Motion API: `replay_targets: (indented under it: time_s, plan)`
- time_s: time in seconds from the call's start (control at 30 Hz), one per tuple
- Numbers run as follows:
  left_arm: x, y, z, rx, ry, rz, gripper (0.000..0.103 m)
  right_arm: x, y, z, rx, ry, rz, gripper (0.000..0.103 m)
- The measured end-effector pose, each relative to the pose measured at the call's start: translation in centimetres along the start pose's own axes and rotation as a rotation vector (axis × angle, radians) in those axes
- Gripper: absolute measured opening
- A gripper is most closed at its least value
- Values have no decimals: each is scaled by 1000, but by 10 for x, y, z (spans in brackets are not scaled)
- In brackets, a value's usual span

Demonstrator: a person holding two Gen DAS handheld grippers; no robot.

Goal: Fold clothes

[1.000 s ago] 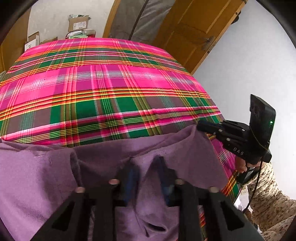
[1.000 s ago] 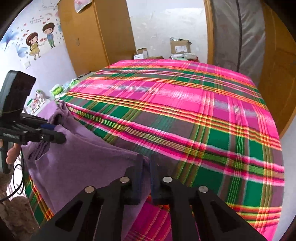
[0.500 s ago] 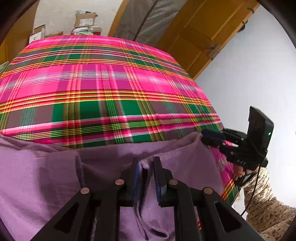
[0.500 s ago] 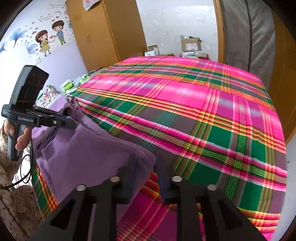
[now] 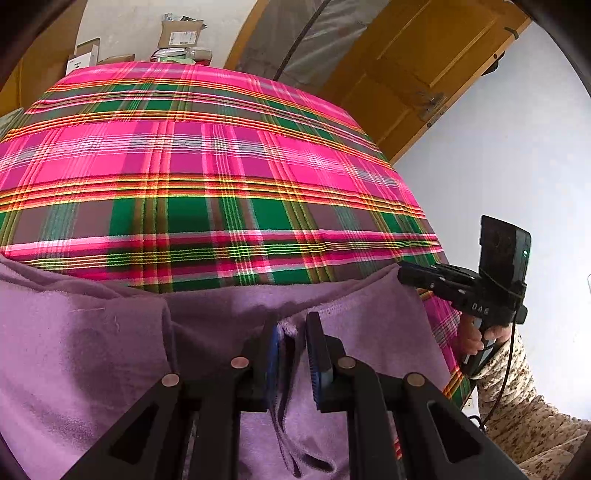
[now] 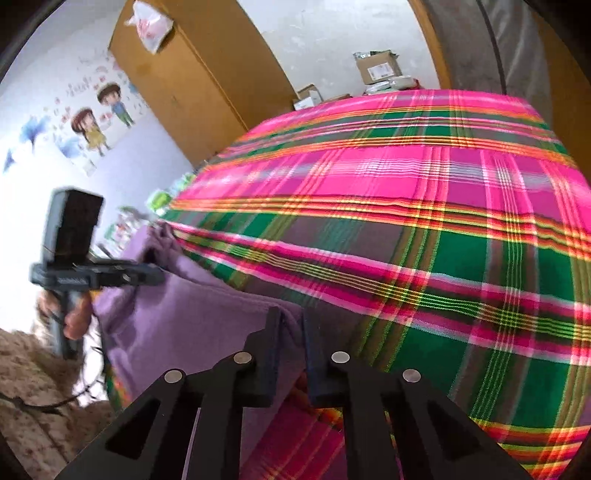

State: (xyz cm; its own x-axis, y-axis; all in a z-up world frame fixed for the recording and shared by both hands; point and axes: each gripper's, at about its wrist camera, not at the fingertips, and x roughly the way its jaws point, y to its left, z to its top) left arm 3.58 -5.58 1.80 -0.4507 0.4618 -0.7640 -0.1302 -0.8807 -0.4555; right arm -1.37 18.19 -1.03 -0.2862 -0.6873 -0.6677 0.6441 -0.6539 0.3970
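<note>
Jaws closing again on the right gripper (image 6: 290,332), re-pinching the purple garment (image 6: 192,325) at lower centre; left gripper (image 5: 291,343) keeps its pinch, fold ready.

One purple cloth (image 5: 110,350) lies on the near end of one bed with a pink and green checked cover (image 5: 207,166). Two grippers are at the cloth, the left one (image 5: 291,332) and the right one (image 6: 291,325). Behind the bed stand three cardboard boxes (image 5: 181,33). Near the bed there is one door (image 5: 417,74). Two cartoon children (image 6: 99,118) are on the wall.
</note>
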Motion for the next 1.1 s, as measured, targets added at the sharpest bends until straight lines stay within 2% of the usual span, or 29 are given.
replay_targets:
  time_s: [0.13, 0.17, 0.2, 0.37, 0.43, 0.57, 0.67, 0.9, 1.1]
  plan:
    - [-1, 1, -1, -7, 3, 11, 15, 0, 5, 0, -24, 1, -60, 13]
    - [-2, 2, -1, -8, 3, 14, 15, -1, 6, 0, -23, 2, -77, 20]
    - [-3, 3, -2, -16, 0, 14, 15, -3, 7, 0, -23, -2, -102, 23]
    - [-20, 10, -2, -51, -50, 52, 15, -16, 20, -3, -28, -56, -275, 25]
    - [-29, 11, -3, -56, -70, 44, 15, -21, 31, -4, -56, -81, -319, 26]
    - [-43, 8, -7, -47, -100, 52, 16, -26, 69, -9, -157, -125, -318, 26]
    - [-51, 10, -14, -52, -104, 50, 18, -17, 99, -15, -208, -122, -250, 26]
    - [-67, 22, -34, -80, -112, 67, 21, 36, 160, -32, -320, -43, -164, 26]
    - [-84, 32, -48, -101, -143, 74, 22, 62, 185, -46, -349, 4, -183, 27]
